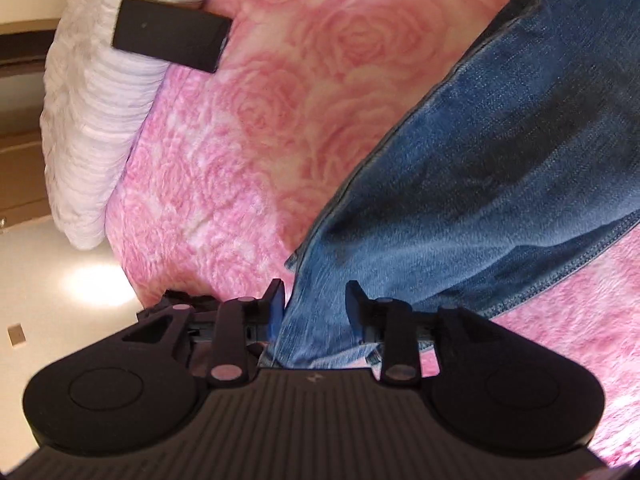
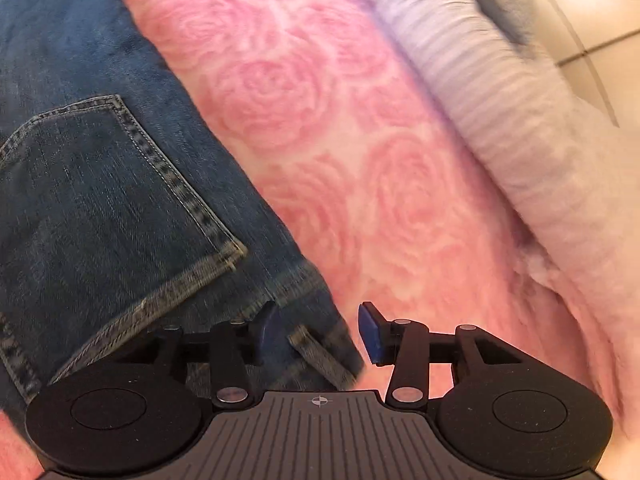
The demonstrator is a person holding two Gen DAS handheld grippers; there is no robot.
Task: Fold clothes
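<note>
Both pairs of jaws stand apart with denim between them — neither has clenched yet, as far as the gap at each side shows. The jeans (image 1: pixel 460 184) lie spread on a pink rose-patterned blanket (image 1: pixel 256 128), one leg running away from the left gripper (image 1: pixel 314 304), whose fingers straddle the hem end of that leg. At the other end, the right gripper (image 2: pixel 318 330) brackets the waistband corner just below the back pocket (image 2: pixel 120 192); its left pad sits against the cloth, its right pad over bare blanket. Taking the garment at hem and waist at once looks like the setup for a lengthwise fold, since those are the two ends that must meet. Beyond the blanket's edge lies a white ribbed quilt (image 1: pixel 92 128), and a dark flat case (image 1: pixel 170 34) rests across quilt and blanket — well apart from the jeans.
</note>
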